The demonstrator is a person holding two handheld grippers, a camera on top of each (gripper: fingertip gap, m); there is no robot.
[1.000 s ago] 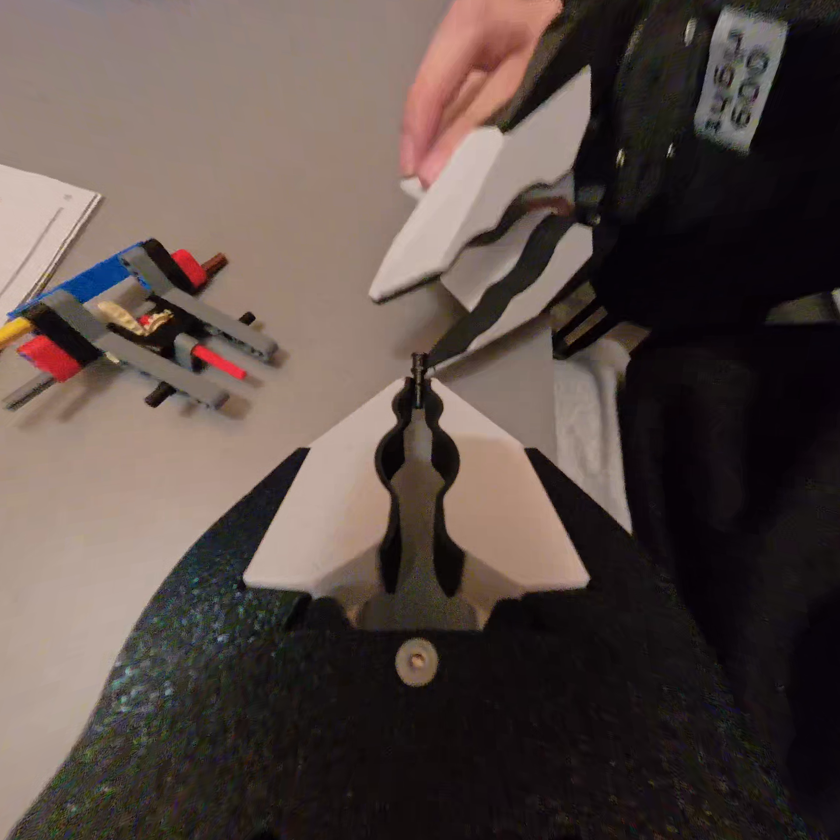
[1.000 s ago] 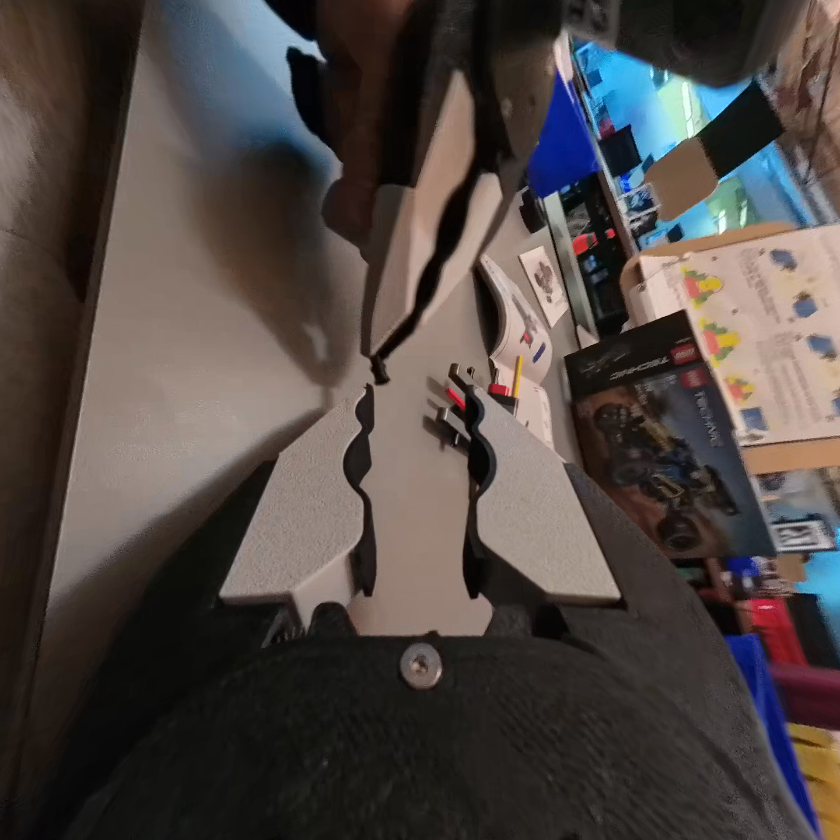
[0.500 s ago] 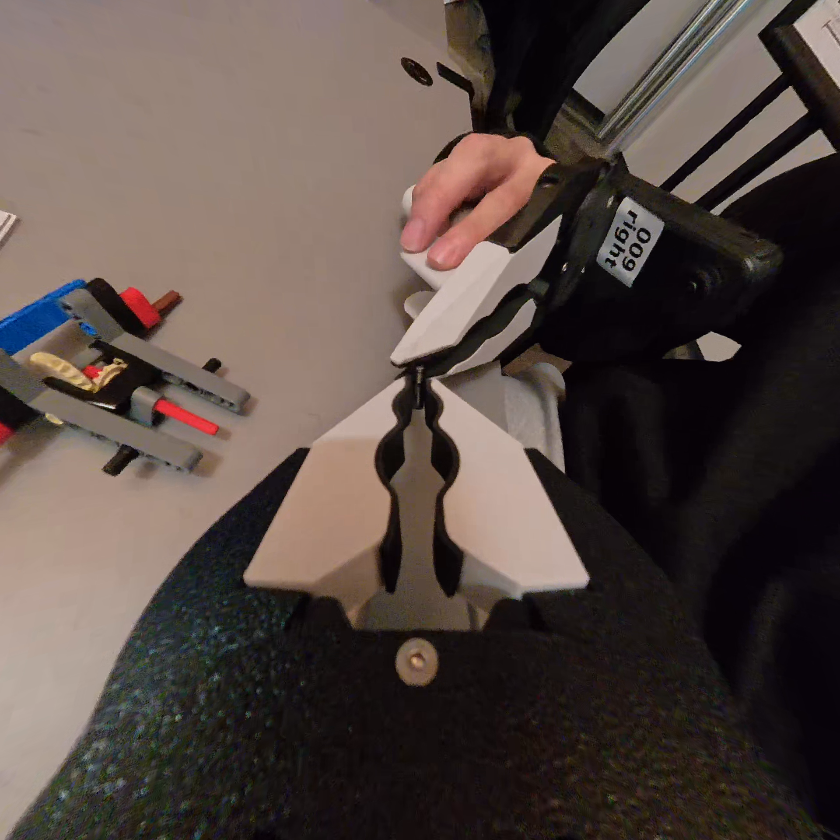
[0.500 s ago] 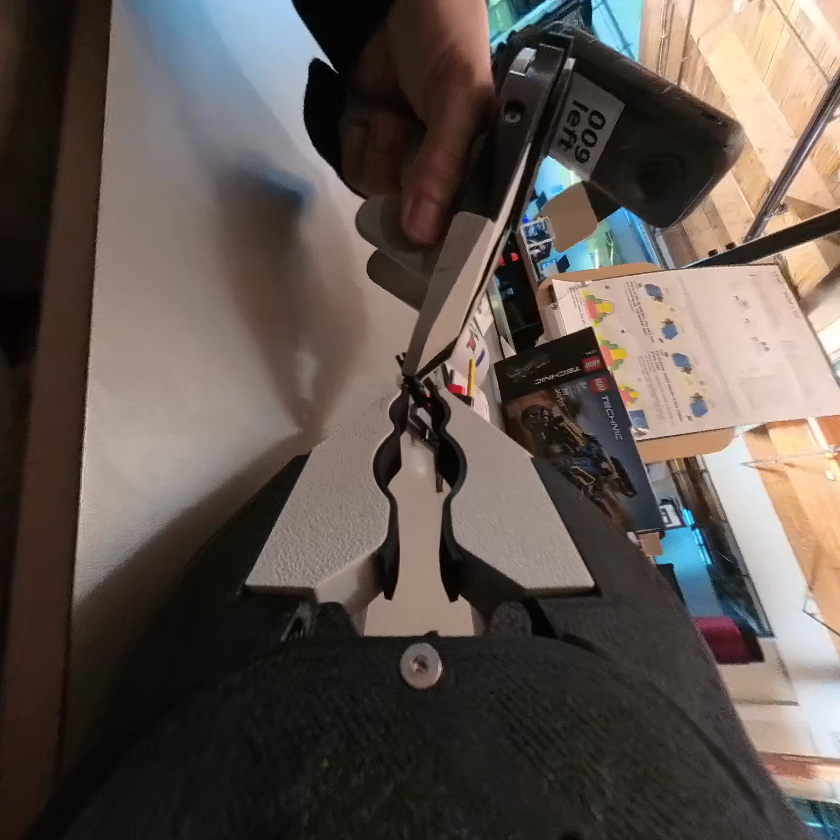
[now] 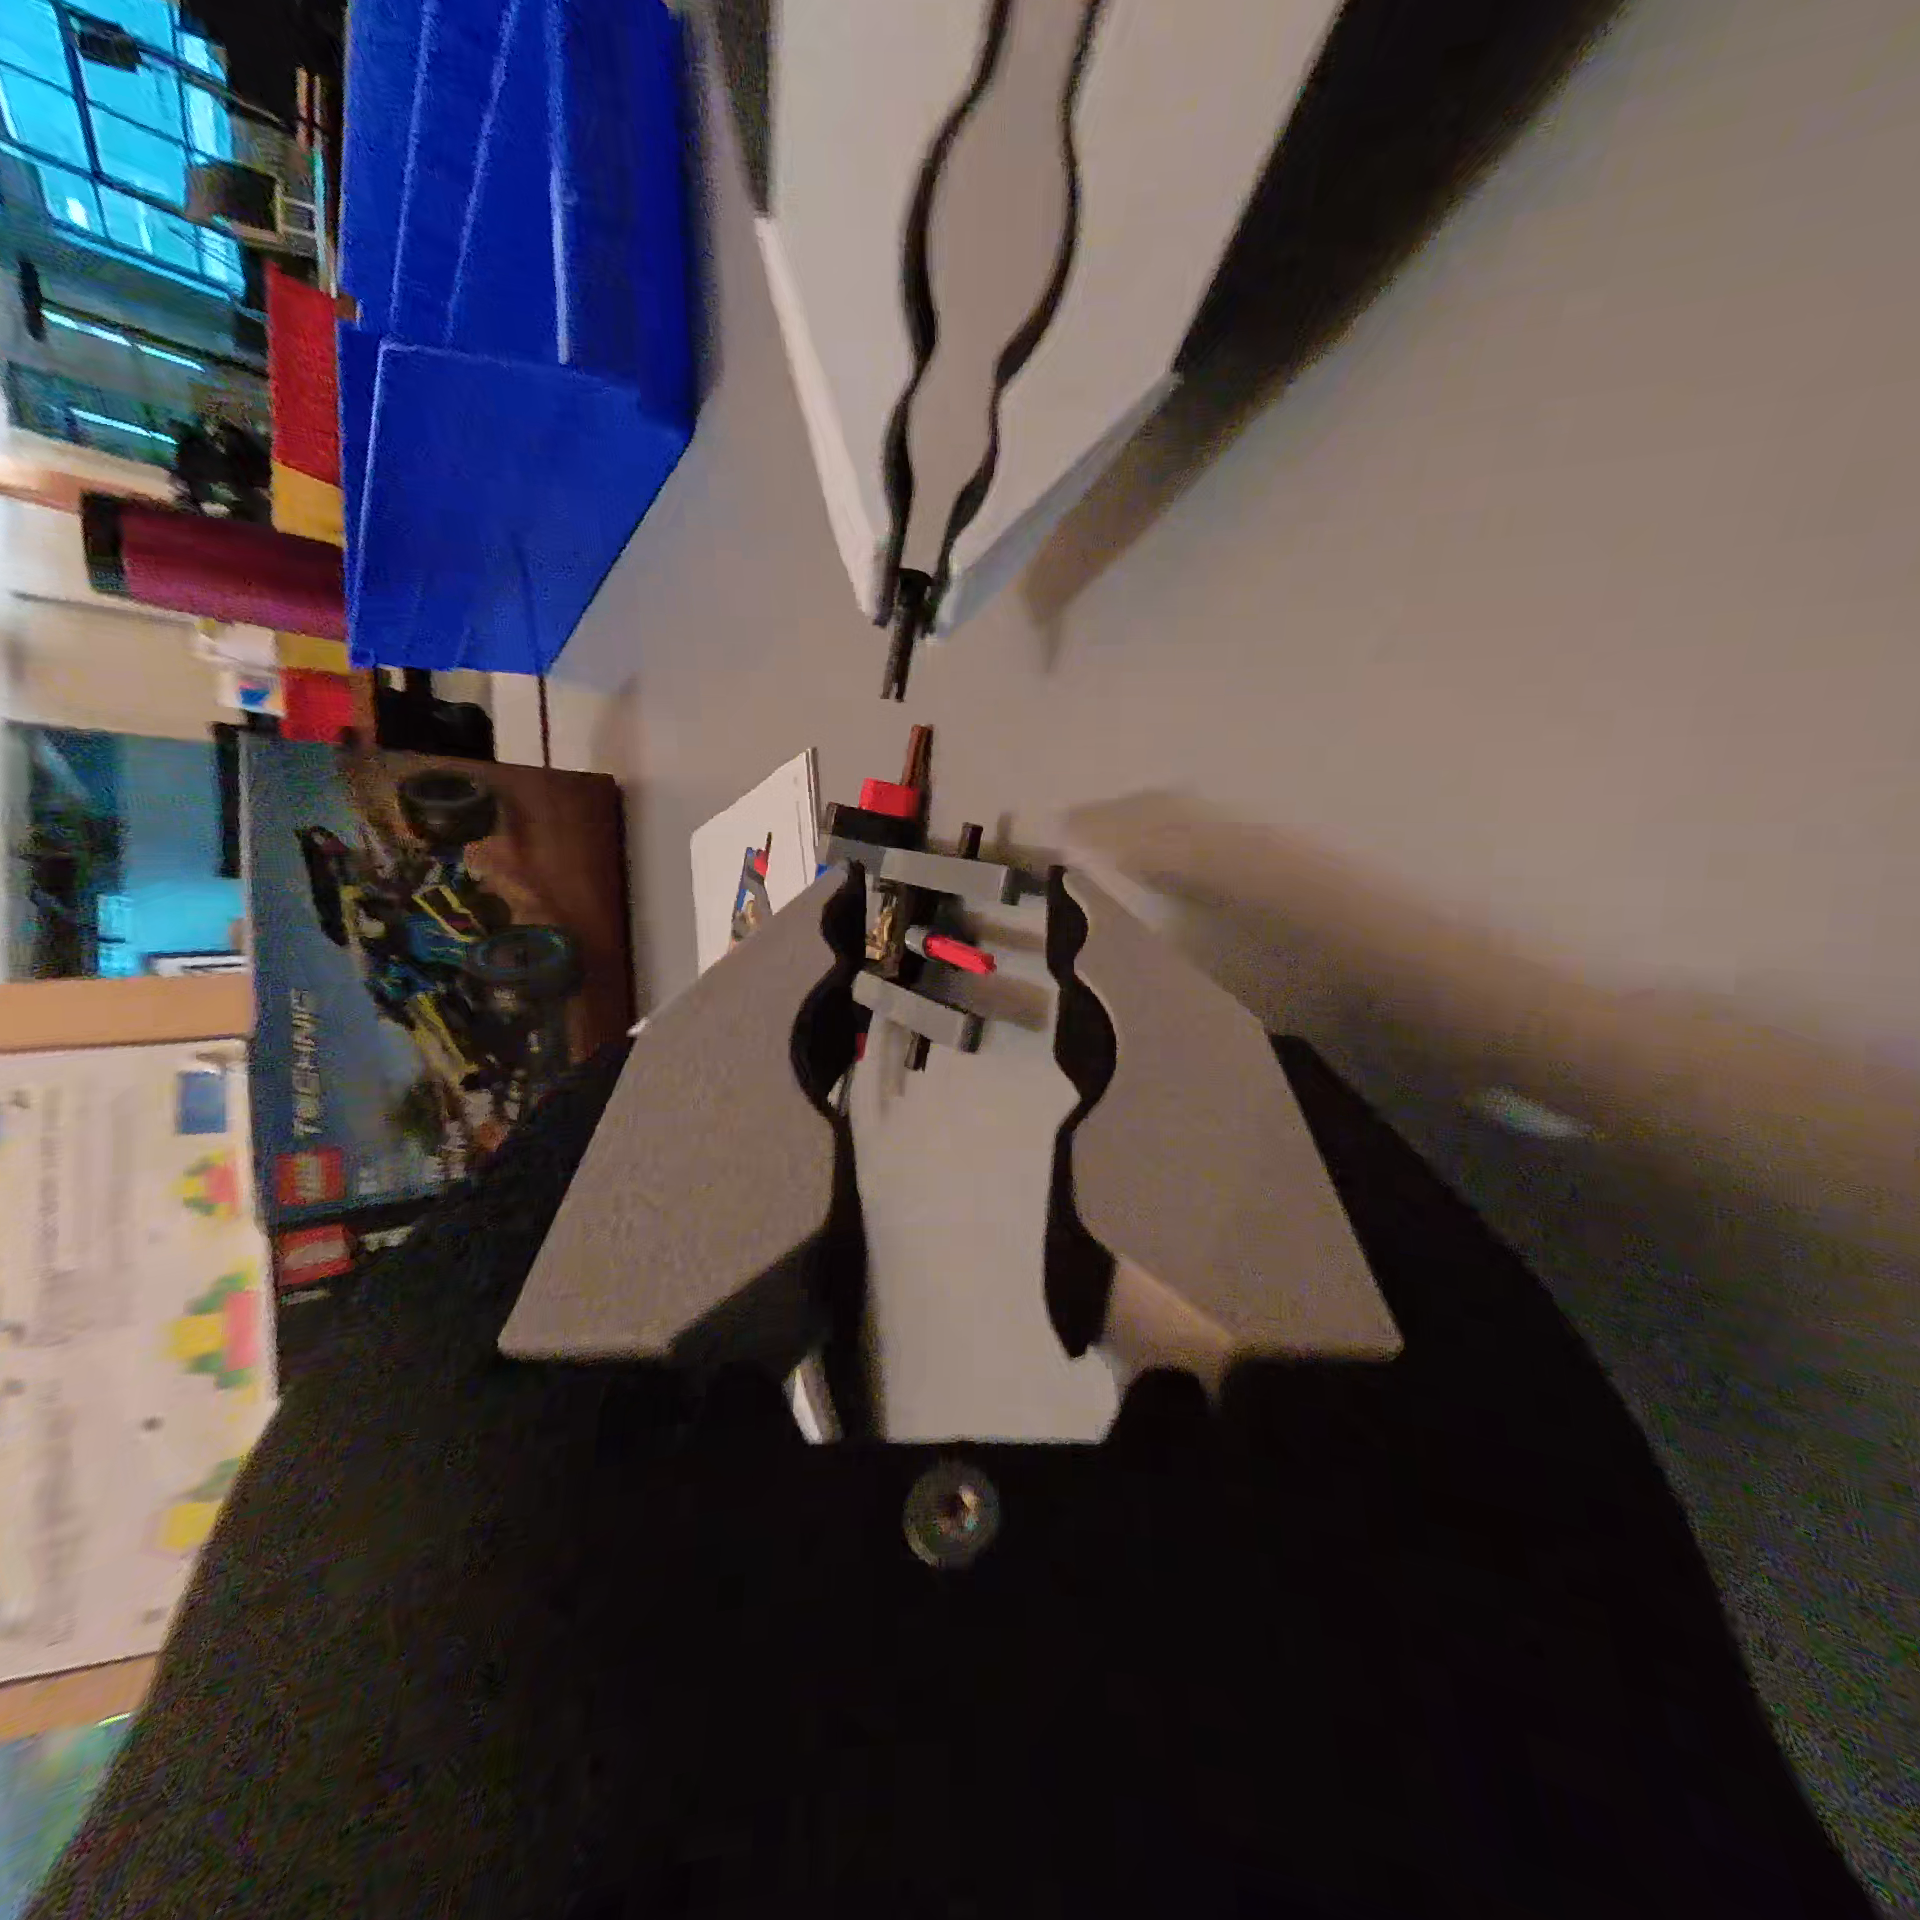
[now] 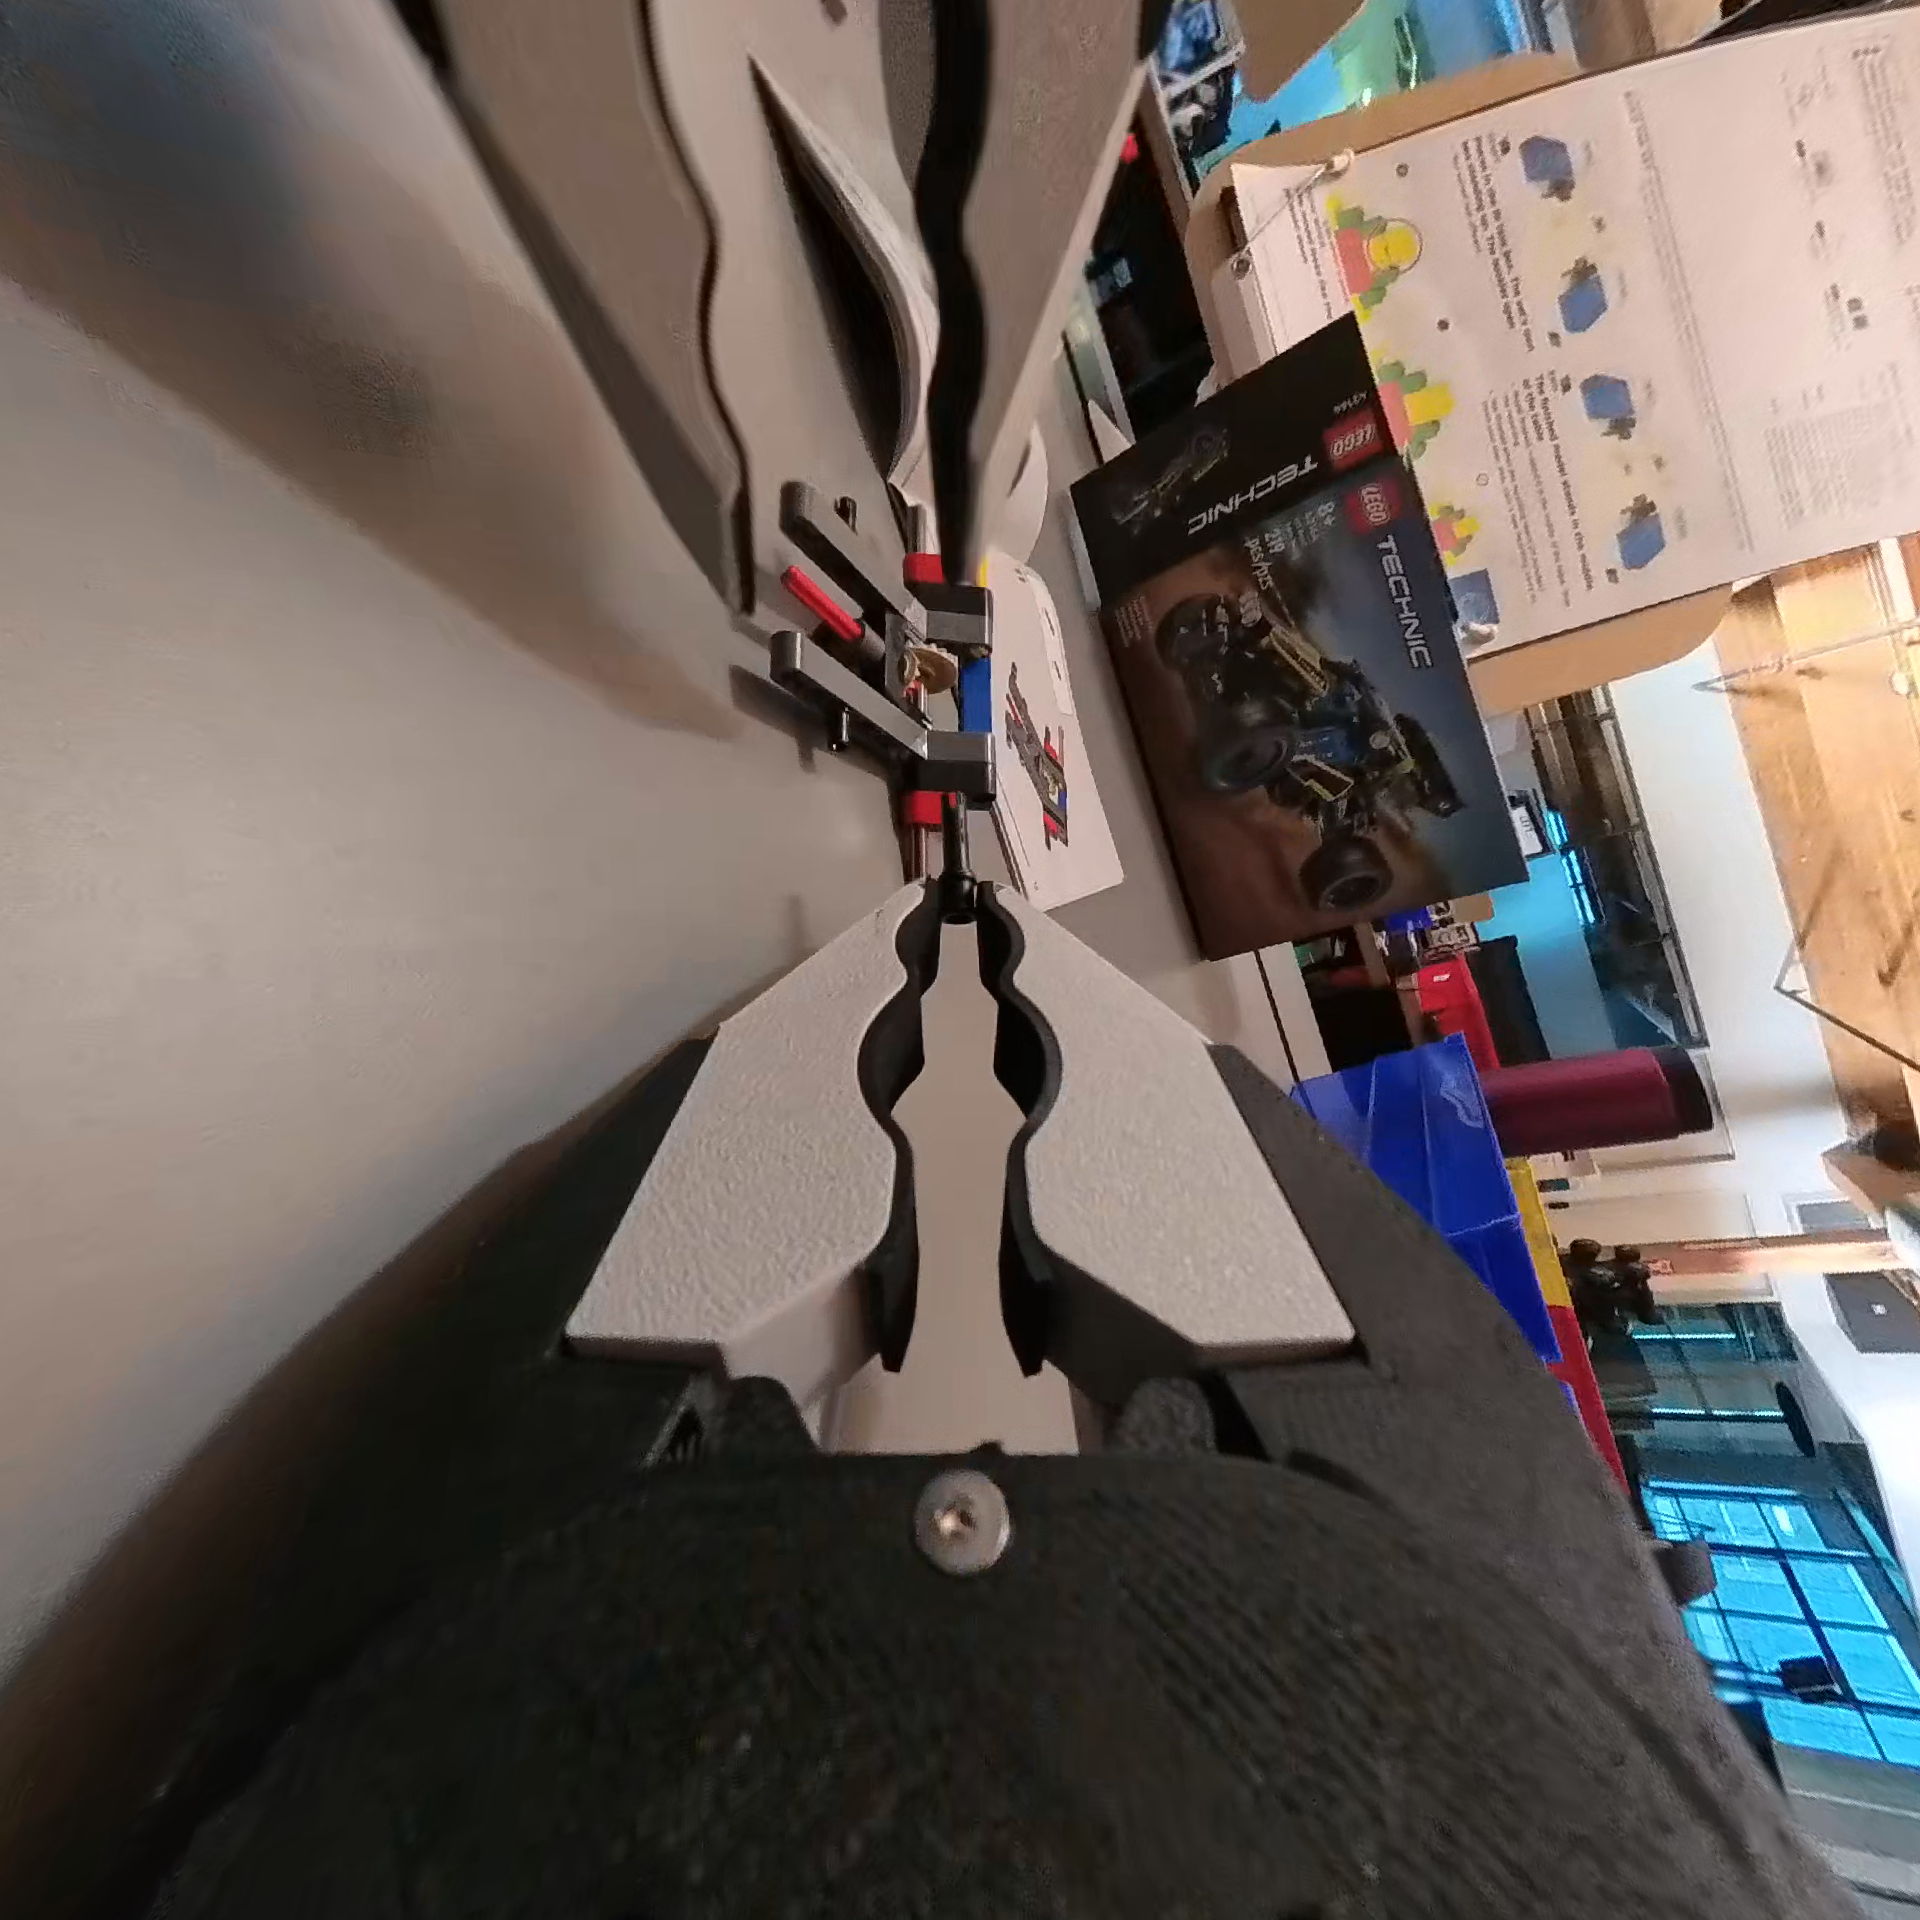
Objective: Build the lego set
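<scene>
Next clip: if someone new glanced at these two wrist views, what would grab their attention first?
Probably the right tongs, shut on a small black pin and aimed at the half-built lego assembly of grey beams with red and blue parts on the grey table. The left tongs stand open, framing that same assembly. Behind it lean the dark lego box and blue bins.

Workshop/lab: blue bins, big windows, instr. poster
</scene>
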